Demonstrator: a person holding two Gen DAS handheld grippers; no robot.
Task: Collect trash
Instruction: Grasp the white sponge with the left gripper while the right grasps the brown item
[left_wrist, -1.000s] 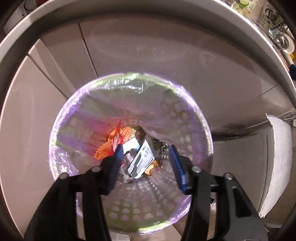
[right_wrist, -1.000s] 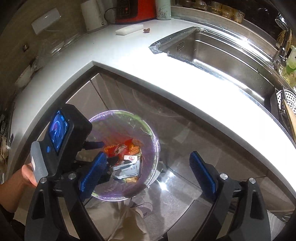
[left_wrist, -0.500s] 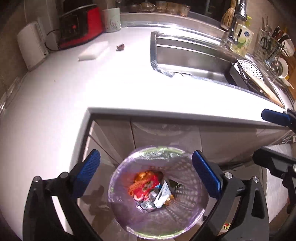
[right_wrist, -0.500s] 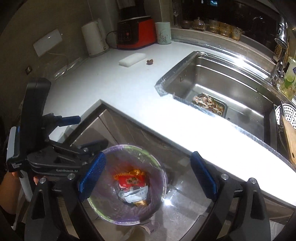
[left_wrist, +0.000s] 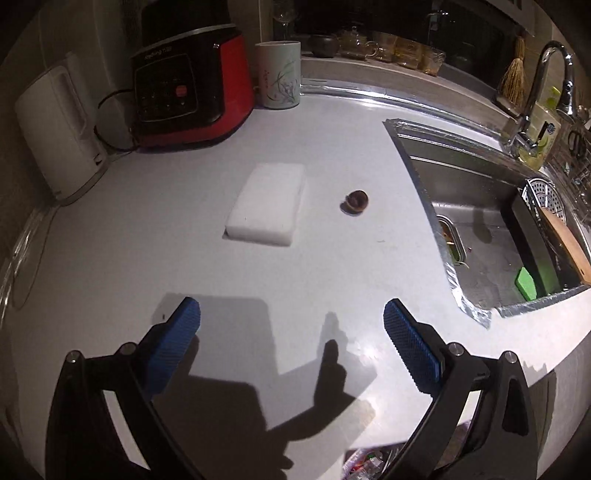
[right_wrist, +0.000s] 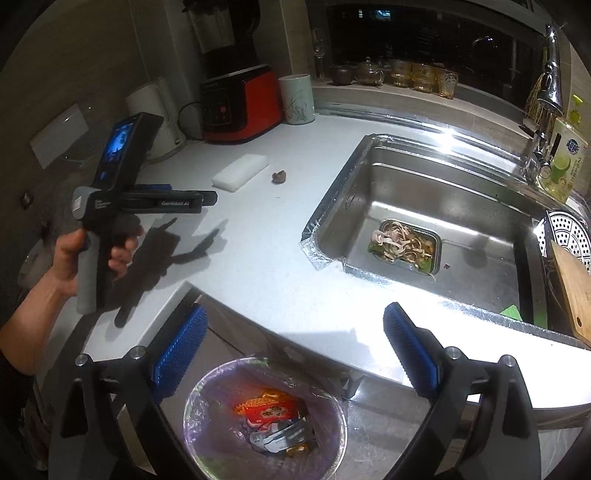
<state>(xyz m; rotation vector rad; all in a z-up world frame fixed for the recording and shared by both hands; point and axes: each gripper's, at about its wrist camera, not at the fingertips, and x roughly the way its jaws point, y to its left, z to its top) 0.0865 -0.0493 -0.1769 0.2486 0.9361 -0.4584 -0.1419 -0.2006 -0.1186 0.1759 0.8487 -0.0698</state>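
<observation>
My left gripper (left_wrist: 291, 317) hangs open and empty over the white counter (left_wrist: 314, 280). Beyond it lie a small brown scrap (left_wrist: 356, 201) and a white foam block (left_wrist: 269, 203). In the right wrist view the left gripper (right_wrist: 208, 197), held in a hand, hovers over the counter, with the foam block (right_wrist: 240, 171) and the brown scrap (right_wrist: 279, 177) beyond its tips. My right gripper (right_wrist: 295, 325) is open and empty above the lined trash bin (right_wrist: 207, 428) on the floor, which holds a red wrapper (right_wrist: 267, 410) and other packets.
A steel sink (right_wrist: 443, 206) holds a tray of food scraps (right_wrist: 402, 245). A red appliance (left_wrist: 192, 85), a white kettle (left_wrist: 62, 133) and a cup (left_wrist: 279, 74) stand at the back of the counter. A cutting board (right_wrist: 572, 284) and strainer sit at the far right.
The left gripper opened over the bin, let the red wrapper drop in, then rose and swung over the counter. The right gripper lifted a little; the bin now sits lower in its view.
</observation>
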